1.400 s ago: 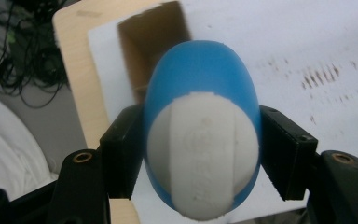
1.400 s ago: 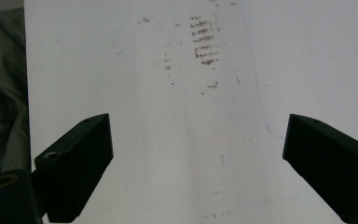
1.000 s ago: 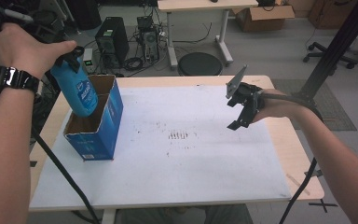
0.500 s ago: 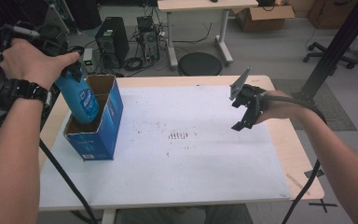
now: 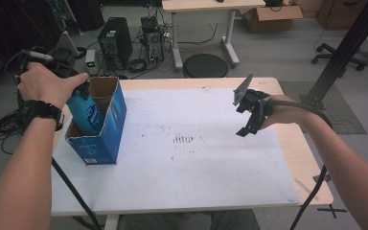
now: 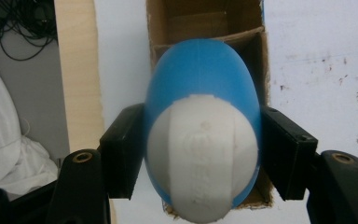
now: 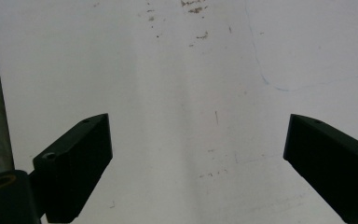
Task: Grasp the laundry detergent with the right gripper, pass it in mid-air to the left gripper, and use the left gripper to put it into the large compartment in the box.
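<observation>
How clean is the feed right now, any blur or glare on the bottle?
Left gripper view: the blue bottle sits so near the lens that its white cap looks soft, with no hard glare; the box behind is sharper. Right gripper view: even light on the table, fingers dark but crisp. High view: slightly soft overall.

Computer tower (image 5: 115,40), round black stool (image 5: 205,65), cardboard carton (image 5: 271,16)

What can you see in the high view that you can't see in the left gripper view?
High view: the person's arms, the right hand-held gripper with open jaws above the white table, and the floor with computers behind.
Left gripper view: the bottle's white cap squeezed between two black jaws.
Both: the blue bottle going down into the blue cardboard box.
</observation>
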